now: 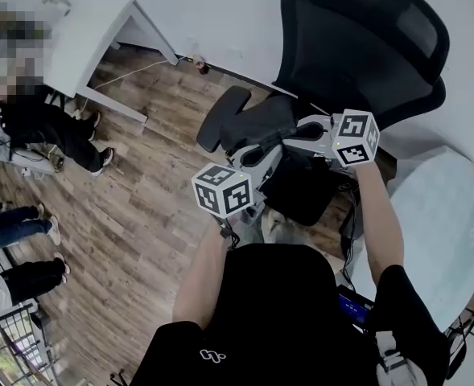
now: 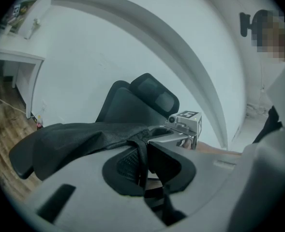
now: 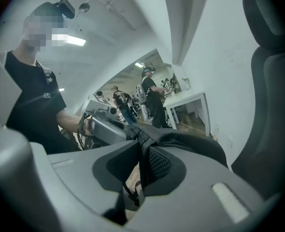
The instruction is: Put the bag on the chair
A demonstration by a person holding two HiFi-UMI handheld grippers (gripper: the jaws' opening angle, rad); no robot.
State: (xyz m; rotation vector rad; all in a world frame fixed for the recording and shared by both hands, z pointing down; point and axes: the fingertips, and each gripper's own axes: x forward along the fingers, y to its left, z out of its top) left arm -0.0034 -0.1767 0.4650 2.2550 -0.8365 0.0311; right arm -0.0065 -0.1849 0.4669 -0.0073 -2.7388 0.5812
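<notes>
- Your left gripper (image 2: 144, 162) has its jaws closed on a black webbing strap (image 2: 141, 149), which runs down between the pads.
- Your right gripper (image 3: 142, 167) is likewise clamped on black webbing of the same sort. Whether it is the same strap, you cannot tell from these views.
- The black bag (image 1: 253, 123) hangs between your two grippers, carried by that webbing. Its dark fabric spreads out to your left.
- In the head view the bag is held in front of the backrest of the black office chair (image 1: 365, 55). The chair's dark seat shows below your grippers, and whether the bag touches it cannot be made out.
- The two grippers face each other closely, each showing in the other's view just beyond the gripped webbing.
- The chair stands on a wood-plank floor (image 1: 140, 215) against a white wall.
- A white table (image 1: 100, 30) stands well off to your left, with bystanders (image 1: 35, 127) near it.
</notes>
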